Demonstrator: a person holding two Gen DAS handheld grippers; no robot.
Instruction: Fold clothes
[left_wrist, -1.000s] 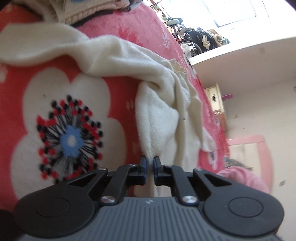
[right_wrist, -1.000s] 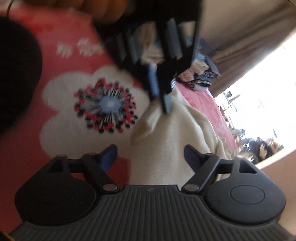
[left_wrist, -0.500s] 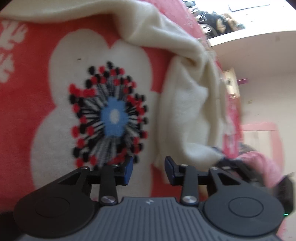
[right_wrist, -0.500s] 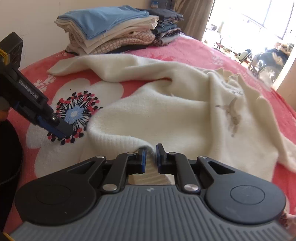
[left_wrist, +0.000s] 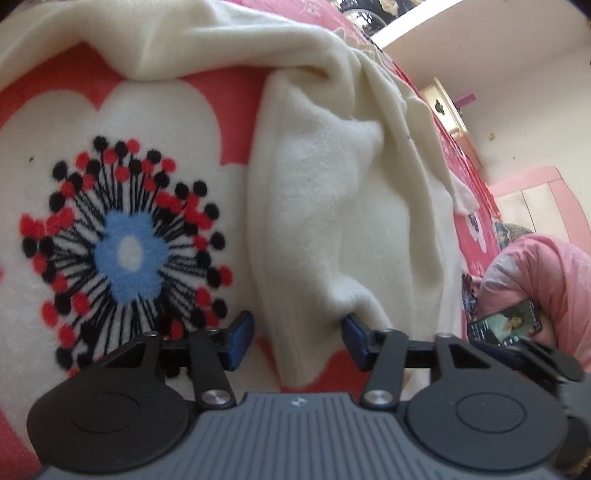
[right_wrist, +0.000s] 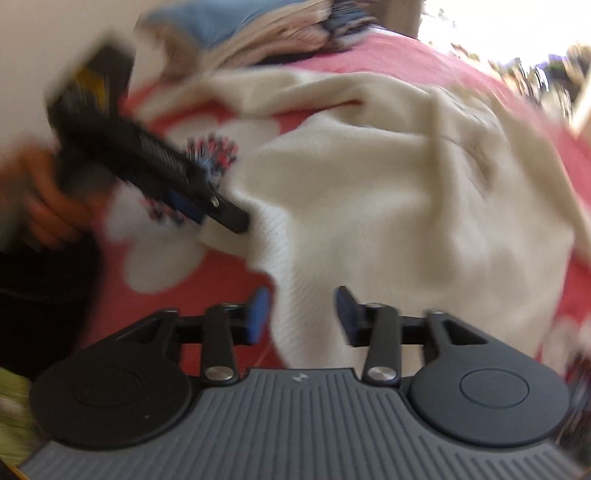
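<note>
Two handheld grippers work one cream sweater (left_wrist: 343, 206) spread rumpled over a red flower-print blanket (left_wrist: 122, 122), filling the centre and upper half of both wrist views. At the bottom centre of the left wrist view, the left gripper (left_wrist: 297, 338) has its blue-tipped fingers spread wide on either side of a thick ribbed edge of the sweater, clamping nothing. At the bottom centre of the blurred right wrist view, the right gripper (right_wrist: 301, 314) likewise stands with fingers parted around the garment's ribbed hem (right_wrist: 306, 295), holding nothing.

The sweater lies bunched rather than flat, one long part trailing toward the upper left of the left wrist view, so it does not yet read as folded. To judge from this, the step in hand is taking hold of the hem at two places. Doing it well probably means pushing each pair of fingers deep enough to catch the full ribbed thickness, closing both before lifting, and keeping the grips well apart so the cloth hangs even; fluffy knit like this may slip from a shallow pinch.

Counted: one sweater, two grippers, one stack of folded clothes (right_wrist: 258, 29) at the top of the right wrist view, and one lit phone (left_wrist: 506, 323) at the right edge of the left wrist view.
</note>
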